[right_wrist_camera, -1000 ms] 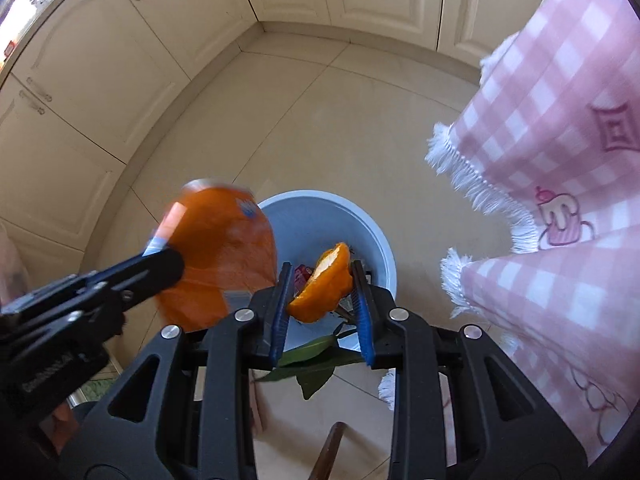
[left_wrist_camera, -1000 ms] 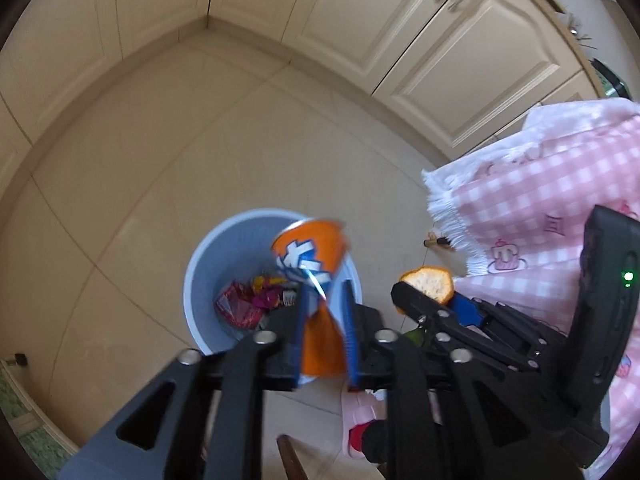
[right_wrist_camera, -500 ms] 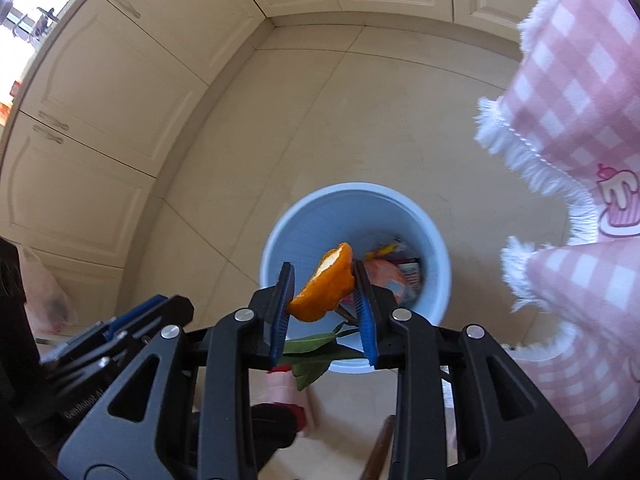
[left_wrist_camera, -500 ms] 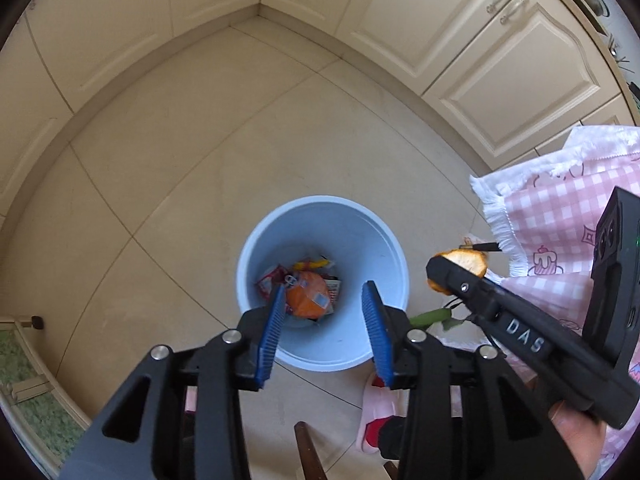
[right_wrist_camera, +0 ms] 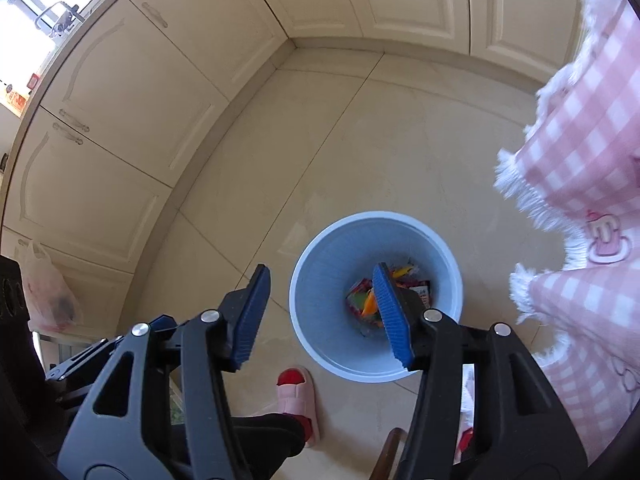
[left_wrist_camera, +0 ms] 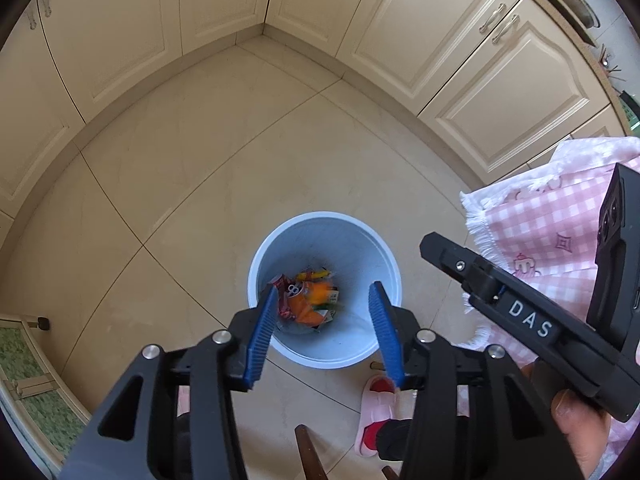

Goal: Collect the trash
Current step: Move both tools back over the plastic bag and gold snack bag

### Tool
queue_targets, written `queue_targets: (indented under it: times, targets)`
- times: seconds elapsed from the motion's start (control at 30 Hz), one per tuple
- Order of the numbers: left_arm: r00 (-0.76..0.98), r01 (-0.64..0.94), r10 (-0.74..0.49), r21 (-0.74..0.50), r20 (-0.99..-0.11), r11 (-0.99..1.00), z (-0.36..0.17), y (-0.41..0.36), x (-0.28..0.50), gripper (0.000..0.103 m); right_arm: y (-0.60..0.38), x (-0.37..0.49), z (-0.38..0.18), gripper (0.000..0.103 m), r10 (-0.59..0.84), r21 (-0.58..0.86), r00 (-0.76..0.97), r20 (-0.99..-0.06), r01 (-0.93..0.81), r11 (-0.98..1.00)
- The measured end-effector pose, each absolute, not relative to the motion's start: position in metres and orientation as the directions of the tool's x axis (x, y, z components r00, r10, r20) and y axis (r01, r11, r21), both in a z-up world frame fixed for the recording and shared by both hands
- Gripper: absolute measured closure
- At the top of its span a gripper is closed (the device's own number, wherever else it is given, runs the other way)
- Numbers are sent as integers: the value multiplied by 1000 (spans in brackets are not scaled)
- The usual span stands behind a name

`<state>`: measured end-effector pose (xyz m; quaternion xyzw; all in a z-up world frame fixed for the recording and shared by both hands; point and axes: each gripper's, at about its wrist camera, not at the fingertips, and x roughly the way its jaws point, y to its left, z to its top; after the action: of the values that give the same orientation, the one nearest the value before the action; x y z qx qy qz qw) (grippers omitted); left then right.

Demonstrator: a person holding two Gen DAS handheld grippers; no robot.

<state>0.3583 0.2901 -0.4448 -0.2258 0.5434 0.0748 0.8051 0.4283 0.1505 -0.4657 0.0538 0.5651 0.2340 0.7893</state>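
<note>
Hovering above the round pale-blue plastic bin (left_wrist_camera: 325, 240) on the beige tiled floor (left_wrist_camera: 224, 184), the left tool (left_wrist_camera: 325, 330) has its blue-padded jaws spread wide with nothing between them. Down in the bin's bottom lies the trash: a crumpled orange and red wrapper pile (left_wrist_camera: 306, 300), slightly blurred. The right tool (right_wrist_camera: 320, 314) is also spread wide and empty, its right blue pad over the bin's opening and its left pad off to the side over the floor; the same colourful trash (right_wrist_camera: 366, 300) shows in the bin (right_wrist_camera: 332, 264) beside that pad. A pink-and-white checked fringed cloth (right_wrist_camera: 580, 152) hangs just right of the bin. Near the bin's lower edge stands a foot in a pink slipper (right_wrist_camera: 296, 396). Cream cabinet doors (left_wrist_camera: 440, 32) line the walls behind.
</note>
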Motion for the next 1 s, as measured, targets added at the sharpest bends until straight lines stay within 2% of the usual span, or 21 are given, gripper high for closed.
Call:
queue_targets:
  times: [0.37,0.57,0.77,0.87,0.93,1.0]
  targets:
    - [489,-356,-107,-310,-866,882,-387,281,330,54,147,385,-389,48,362,168,426,-829,-428,888]
    - [592,-302,-93,-327,-801,896,-325,260,308,52,123,349,-317,48,329,53,595,-733,-433,900]
    - [711,-156,-111,-310,-694,938,-243,207,294,49,49,310,-234,43,292,20,744,-601,-351,936]
    - [744,-46,-163,-292,-648,955,-209,162,296,48,-6,295,-204,40,258,25,802,-539,-291,957]
    - [750,34,-211,-281,-627,959,-192,127,301,41,-47,287,-187,39,225,41,833,-505,-237,971]
    - [741,127,-280,-282,-610,951,-177,86,309,40,-90,279,-170,36,183,62,860,-476,-175,983]
